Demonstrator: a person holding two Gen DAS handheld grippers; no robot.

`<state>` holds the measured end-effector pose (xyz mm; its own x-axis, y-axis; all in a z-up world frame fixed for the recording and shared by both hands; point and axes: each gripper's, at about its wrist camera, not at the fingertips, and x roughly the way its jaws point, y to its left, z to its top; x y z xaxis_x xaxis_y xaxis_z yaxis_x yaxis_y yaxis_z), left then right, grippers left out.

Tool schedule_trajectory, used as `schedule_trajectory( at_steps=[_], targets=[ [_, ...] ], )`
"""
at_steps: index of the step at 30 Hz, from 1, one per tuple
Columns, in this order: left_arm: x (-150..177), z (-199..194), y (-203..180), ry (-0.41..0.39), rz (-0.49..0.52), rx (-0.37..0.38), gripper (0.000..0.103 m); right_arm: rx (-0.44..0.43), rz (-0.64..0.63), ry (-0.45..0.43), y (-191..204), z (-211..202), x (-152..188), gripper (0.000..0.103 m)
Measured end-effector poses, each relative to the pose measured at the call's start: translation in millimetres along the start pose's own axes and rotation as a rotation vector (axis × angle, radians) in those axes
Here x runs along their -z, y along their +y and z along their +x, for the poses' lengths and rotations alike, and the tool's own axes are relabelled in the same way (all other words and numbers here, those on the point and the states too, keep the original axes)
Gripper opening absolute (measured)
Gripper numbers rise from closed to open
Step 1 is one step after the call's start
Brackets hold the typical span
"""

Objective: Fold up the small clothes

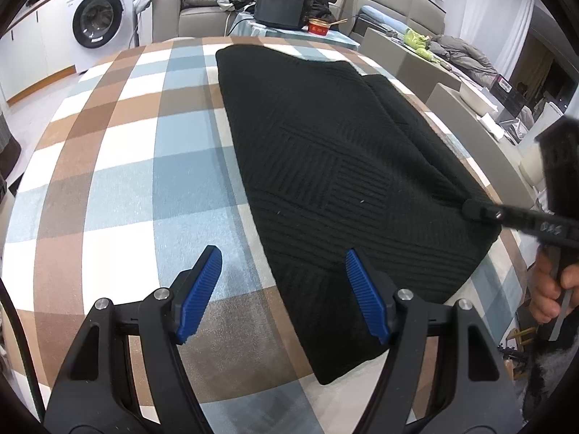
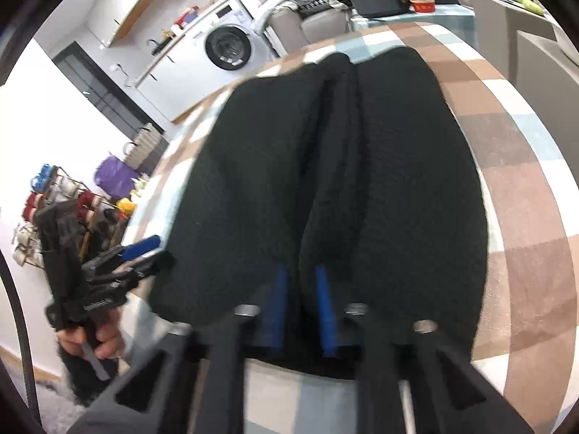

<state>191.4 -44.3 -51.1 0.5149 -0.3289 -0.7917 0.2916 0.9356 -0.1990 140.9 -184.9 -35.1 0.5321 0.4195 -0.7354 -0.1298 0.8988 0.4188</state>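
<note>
A black ribbed knit garment [image 1: 325,144] lies flat, partly folded, on a table covered by a brown, blue and white checked cloth [image 1: 126,162]. My left gripper [image 1: 281,253] hangs open over the garment's near left edge, one blue pad above the cloth and the other above the knit, with nothing between them. At the garment's right edge my right gripper [image 1: 470,211] touches the fabric. In the right wrist view the garment [image 2: 253,162] rises in a ridge between the blue pads of my right gripper [image 2: 300,269], which is shut on that fold. The left gripper [image 2: 153,253] shows at the left.
Past the far table edge stand a black box [image 1: 280,9] and a red bowl [image 1: 320,28], with a grey sofa behind. A washing machine [image 1: 97,18] stands far left. A rack of coloured spools [image 2: 54,199] sits on the floor. A person's hand [image 1: 546,289] holds each gripper handle.
</note>
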Motion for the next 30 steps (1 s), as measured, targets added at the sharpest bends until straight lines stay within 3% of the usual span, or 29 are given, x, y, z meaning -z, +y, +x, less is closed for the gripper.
schedule_trajectory(
  at_steps=[3,7,10,12,14,15,19,22,30],
  targets=[
    [-0.6,-5.5,-1.1,-0.013,0.002,-0.001,0.069,-0.042,-0.013,-0.019,10.3,-18.6,1.9,0.01],
    [1.5,-3.0,-0.4,-0.005,-0.007,0.005,0.069,0.098,0.023,0.093,-11.3,3.6,15.9,0.01],
    [2.7,0.3,-2.7,0.004,0.008,-0.002,0.069,0.038,0.048,0.067,-15.8,-4.2,10.0,0.016],
    [2.8,1.2,-2.8,0.004,0.01,0.005,0.069,0.048,0.024,0.032,-14.6,-9.7,-1.3,0.022],
    [1.8,2.6,-2.0,0.002,0.004,0.014,0.069,0.049,0.021,0.008,-21.0,-7.1,-19.6,0.042],
    [1.1,3.5,-1.6,0.001,0.002,0.012,0.069,0.056,0.031,-0.002,-24.9,-3.8,-29.7,0.044],
    [-2.4,3.3,2.1,-0.008,-0.014,0.009,0.069,0.069,0.062,-0.02,-40.2,22.7,-80.2,0.045],
    [-5.1,3.2,6.5,-0.017,-0.024,-0.002,0.069,0.07,0.05,-0.023,-45.0,49.1,-115.5,0.054],
    [-6.6,9.6,23.2,-0.004,-0.059,-0.017,0.069,0.083,0.021,-0.002,-50.3,104.4,-165.8,0.055]
  ],
)
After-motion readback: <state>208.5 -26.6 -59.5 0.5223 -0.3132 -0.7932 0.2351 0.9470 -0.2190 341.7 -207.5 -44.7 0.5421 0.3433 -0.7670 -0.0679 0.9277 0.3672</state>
